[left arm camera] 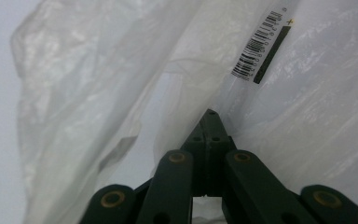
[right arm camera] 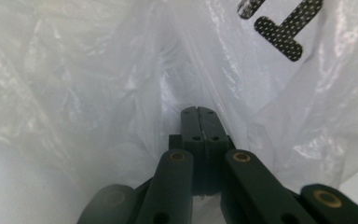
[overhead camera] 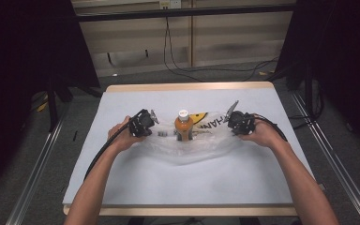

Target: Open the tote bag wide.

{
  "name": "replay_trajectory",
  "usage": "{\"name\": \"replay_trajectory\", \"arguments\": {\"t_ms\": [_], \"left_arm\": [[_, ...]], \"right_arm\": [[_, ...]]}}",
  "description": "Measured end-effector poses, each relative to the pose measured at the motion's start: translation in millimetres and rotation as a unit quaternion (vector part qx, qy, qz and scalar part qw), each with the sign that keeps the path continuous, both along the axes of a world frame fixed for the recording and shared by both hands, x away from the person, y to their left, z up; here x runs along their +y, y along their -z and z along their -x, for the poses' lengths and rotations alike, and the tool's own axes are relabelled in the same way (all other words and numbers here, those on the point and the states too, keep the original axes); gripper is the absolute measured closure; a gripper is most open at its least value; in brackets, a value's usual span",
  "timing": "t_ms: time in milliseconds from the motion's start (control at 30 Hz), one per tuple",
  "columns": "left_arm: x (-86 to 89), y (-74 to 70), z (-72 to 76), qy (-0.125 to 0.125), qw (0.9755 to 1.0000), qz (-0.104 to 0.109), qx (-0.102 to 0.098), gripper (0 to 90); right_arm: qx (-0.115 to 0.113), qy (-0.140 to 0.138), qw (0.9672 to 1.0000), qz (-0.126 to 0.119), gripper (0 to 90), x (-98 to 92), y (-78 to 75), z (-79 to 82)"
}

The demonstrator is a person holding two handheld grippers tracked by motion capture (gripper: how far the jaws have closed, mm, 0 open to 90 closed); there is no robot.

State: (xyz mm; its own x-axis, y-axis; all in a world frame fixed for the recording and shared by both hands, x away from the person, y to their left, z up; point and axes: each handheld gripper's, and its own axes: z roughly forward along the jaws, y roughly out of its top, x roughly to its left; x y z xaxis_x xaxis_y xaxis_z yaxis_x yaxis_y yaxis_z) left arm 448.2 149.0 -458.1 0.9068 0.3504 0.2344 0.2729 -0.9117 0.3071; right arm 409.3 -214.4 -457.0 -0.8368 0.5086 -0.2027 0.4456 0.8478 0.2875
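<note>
on the table [overhead camera: 136, 187], near its middle: a plastic bag [overhead camera: 187, 150], spread left to right. upright inside the bag, at its middle: a bottle [overhead camera: 183, 125]. at the bag's left end, the left gripper [overhead camera: 143, 124], jaws pressed together on a fold of the bag beside a barcode label [left arm camera: 256, 49]. at the bag's right end, the right gripper [overhead camera: 240, 122], jaws pressed together on the bag just below printed letters [right arm camera: 286, 28]. bottle between the two grippers. behind the table, cables [overhead camera: 178, 61] on the floor.
</note>
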Motion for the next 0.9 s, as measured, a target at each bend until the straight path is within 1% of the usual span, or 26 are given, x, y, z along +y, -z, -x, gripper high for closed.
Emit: {"name": "replay_trajectory", "arguments": {"t_ms": [33,67,100,167,233,300,333,367,400,433,467,500,533,567,600,633,700,733,767,800,833,867,900], "left_arm": [[0.0,0.0,0.0,0.0,1.0,0.0,0.0,90.0],[-1.3,0.1,0.6,0.009,0.9998,-0.017,-0.01,90.0],[-1.9,-0.3,1.9,0.007,0.9996,-0.026,-0.006,90.0],[-0.7,-1.8,0.0,0.018,0.9992,-0.034,-0.004,90.0],[1.6,-1.1,-0.5,0.01,0.9998,-0.019,0.005,90.0],[2.0,-0.1,-0.6,0.007,0.9999,-0.008,0.004,90.0],[1.1,-1.0,0.2,0.008,0.9998,-0.019,0.004,90.0],[0.9,-0.6,0.4,0.01,0.9997,-0.02,0.004,90.0],[1.1,0.0,0.3,0.01,0.9998,-0.018,-0.004,90.0],[1.5,-1.3,-0.4,0.011,0.9997,-0.022,0.0,90.0],[2.2,-0.2,0.4,0.003,1.0,-0.008,0.004,90.0],[3.4,0.0,1.5,-0.004,1.0,-0.006,0.002,90.0],[5.3,-0.1,0.6,-0.006,1.0,0.004,0.0,90.0],[7.0,1.0,2.1,-0.013,0.9998,0.015,-0.002,90.0],[9.0,0.5,1.9,-0.015,0.9996,0.022,0.0,90.0],[11.4,-0.2,1.8,-0.023,0.9988,0.041,0.009,90.0],[16.6,-0.9,1.2,-0.029,0.9963,0.079,0.017,90.0],[18.4,0.1,0.8,-0.033,0.9941,0.102,0.02,90.0],[19.9,-0.4,1.3,-0.035,0.9927,0.112,0.025,90.0],[20.8,-2.1,2.2,-0.037,0.9907,0.128,0.027,90.0],[21.8,-4.8,3.4,-0.036,0.9885,0.144,0.027,90.0],[22.7,-8.5,4.7,-0.032,0.9868,0.156,0.026,90.0],[23.3,-12.2,7.0,-0.033,0.9843,0.171,0.027,90.0]], "right_arm": [[0.005,0.01,0.9999,-0.001,90.0,0.4,-0.3,1.3],[0.007,0.003,1.0,0.001,90.0,-1.0,-0.9,0.7],[0.01,0.008,0.9999,-0.001,90.0,-1.9,-0.8,1.5],[0.022,0.006,0.9997,-0.005,90.0,-5.5,-1.7,2.2],[0.028,0.005,0.9996,-0.008,90.0,-8.7,-2.4,3.9],[0.03,0.006,0.9995,-0.009,90.0,-10.1,-2.4,6.5],[0.032,0.006,0.9994,-0.01,90.0,-10.8,-2.4,7.2],[0.039,0.01,0.9991,-0.013,90.0,-12.0,-2.9,7.8],[0.038,0.006,0.9991,-0.017,90.0,-13.5,-2.7,7.2],[0.04,0.009,0.999,-0.019,90.0,-14.2,-2.7,7.7],[0.039,0.008,0.999,-0.02,90.0,-14.8,-2.6,8.0],[0.037,0.013,0.999,-0.021,90.0,-14.7,-2.4,9.4],[0.032,0.011,0.9992,-0.02,90.0,-14.5,-2.1,9.8],[0.029,0.014,0.9993,-0.021,90.0,-13.4,-1.7,10.9],[0.025,0.012,0.9995,-0.016,90.0,-12.3,-1.9,11.7],[0.019,0.012,0.9996,-0.016,90.0,-11.0,-1.6,12.3],[0.016,0.024,0.9992,-0.026,90.0,-10.0,-1.3,12.6],[0.019,0.026,0.9988,-0.038,90.0,-10.9,-1.4,11.3],[0.016,0.034,0.9978,-0.054,90.0,-11.2,-0.9,10.6],[0.011,0.034,0.997,-0.069,90.0,-11.5,-1.2,9.9],[0.005,0.033,0.9956,-0.087,90.0,-11.5,-1.6,9.6],[0.0,0.035,0.9937,-0.107,90.0,-11.0,-2.6,9.9],[-0.005,0.043,0.9909,-0.128,90.0,-10.5,-4.5,10.6]]}}
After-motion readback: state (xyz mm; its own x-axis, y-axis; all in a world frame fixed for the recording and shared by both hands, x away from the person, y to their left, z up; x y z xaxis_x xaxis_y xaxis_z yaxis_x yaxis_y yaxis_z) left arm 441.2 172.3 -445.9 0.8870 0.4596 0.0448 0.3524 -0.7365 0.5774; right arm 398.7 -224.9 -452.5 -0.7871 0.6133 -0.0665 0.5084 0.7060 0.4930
